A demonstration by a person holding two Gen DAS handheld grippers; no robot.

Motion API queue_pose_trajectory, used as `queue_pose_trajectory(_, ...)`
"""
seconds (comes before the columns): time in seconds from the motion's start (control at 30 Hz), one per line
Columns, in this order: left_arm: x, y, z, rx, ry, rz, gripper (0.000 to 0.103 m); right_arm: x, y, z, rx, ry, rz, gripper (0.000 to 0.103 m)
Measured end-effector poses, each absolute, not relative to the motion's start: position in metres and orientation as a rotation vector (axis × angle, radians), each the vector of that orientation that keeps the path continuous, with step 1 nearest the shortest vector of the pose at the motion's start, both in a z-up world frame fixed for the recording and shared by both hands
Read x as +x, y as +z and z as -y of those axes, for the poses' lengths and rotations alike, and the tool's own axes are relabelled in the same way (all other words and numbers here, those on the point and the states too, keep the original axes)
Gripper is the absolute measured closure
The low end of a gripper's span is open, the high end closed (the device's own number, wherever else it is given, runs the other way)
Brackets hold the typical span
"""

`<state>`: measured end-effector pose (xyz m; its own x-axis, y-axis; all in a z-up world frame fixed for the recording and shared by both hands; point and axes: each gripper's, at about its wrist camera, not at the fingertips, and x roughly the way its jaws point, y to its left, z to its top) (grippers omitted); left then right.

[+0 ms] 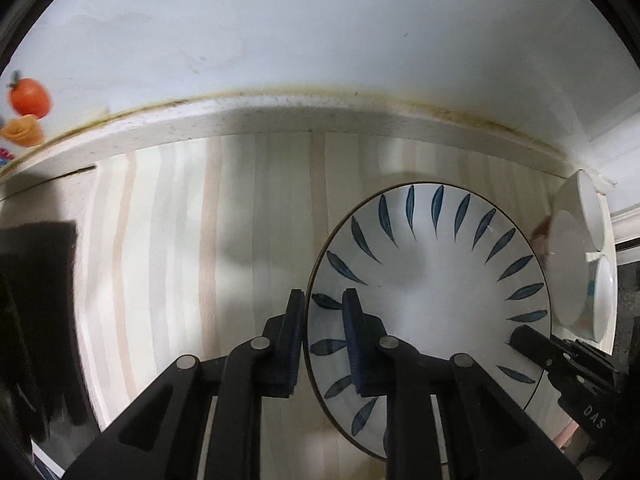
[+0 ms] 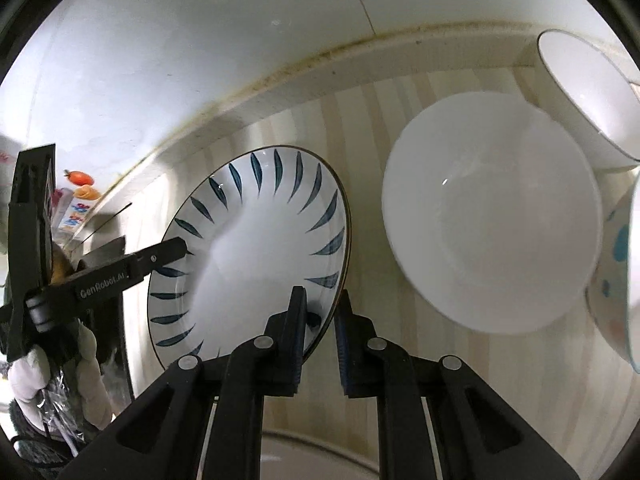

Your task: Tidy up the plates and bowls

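A white plate with blue leaf marks (image 1: pixel 432 280) lies on the striped counter. My left gripper (image 1: pixel 322 300) straddles its left rim, one finger inside and one outside, jaws narrowly apart. In the right wrist view the same plate (image 2: pixel 256 248) shows, and my right gripper (image 2: pixel 322 300) straddles its right rim the same way. The left gripper (image 2: pixel 168 252) shows at the plate's far left edge. A plain white bowl (image 2: pixel 492 208) sits right of the plate.
More bowls stand at the right: a white one with a dark rim (image 2: pixel 592 96) by the wall and a blue-dotted one (image 2: pixel 616 264). A raised ledge (image 1: pixel 280 116) and wall bound the counter at the back. A dark object (image 1: pixel 36 312) sits left.
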<state>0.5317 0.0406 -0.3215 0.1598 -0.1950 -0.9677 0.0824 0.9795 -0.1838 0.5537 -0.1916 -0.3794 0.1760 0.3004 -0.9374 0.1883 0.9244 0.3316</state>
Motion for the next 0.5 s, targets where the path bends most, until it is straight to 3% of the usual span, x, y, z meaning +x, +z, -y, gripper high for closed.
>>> queue_pose_trajectory(0.5, 0.45, -0.228, -0.03, -0.135, -0.124, -1.254, 0.086, 0.481, -0.282, 0.203, 0.365, 0.24, -1.31, 0.088)
